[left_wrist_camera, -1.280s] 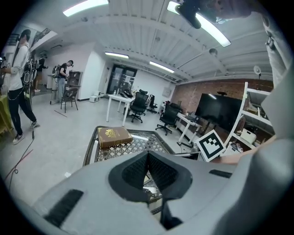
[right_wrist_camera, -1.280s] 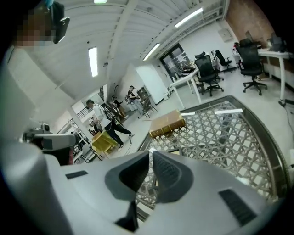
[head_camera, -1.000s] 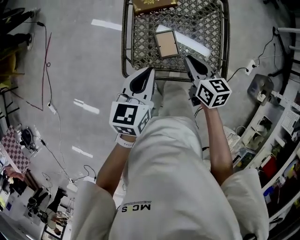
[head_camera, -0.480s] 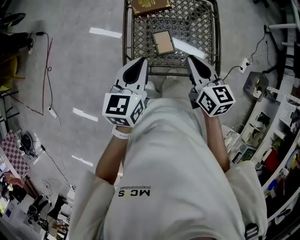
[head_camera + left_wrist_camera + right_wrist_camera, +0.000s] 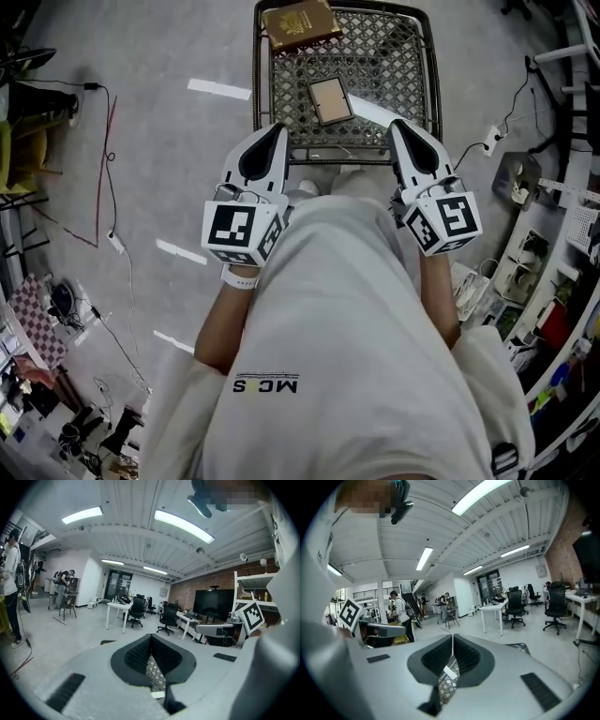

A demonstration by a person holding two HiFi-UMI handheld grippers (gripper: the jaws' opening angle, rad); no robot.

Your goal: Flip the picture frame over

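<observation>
1. A frame (image 5: 330,100) lies flat on the mesh floor of a wire cart (image 5: 255,84), seen from above.
2. The left gripper (image 5: 274,128) and right gripper (image 5: 397,124) hover over the cart's near rim. Both have their jaws pressed together and hold nothing.
3. The frame sits ahead of the tips and between them, apart from both, perhaps slightly nearer the left.
4. Its long axis runs away from the person, a little tilted, so its 2 long edges face the 2 grippers.

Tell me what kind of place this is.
Probably an open-plan office or lab: white desks with office chairs, a large dark screen by a brick wall, cables trailing over the floor.
</observation>
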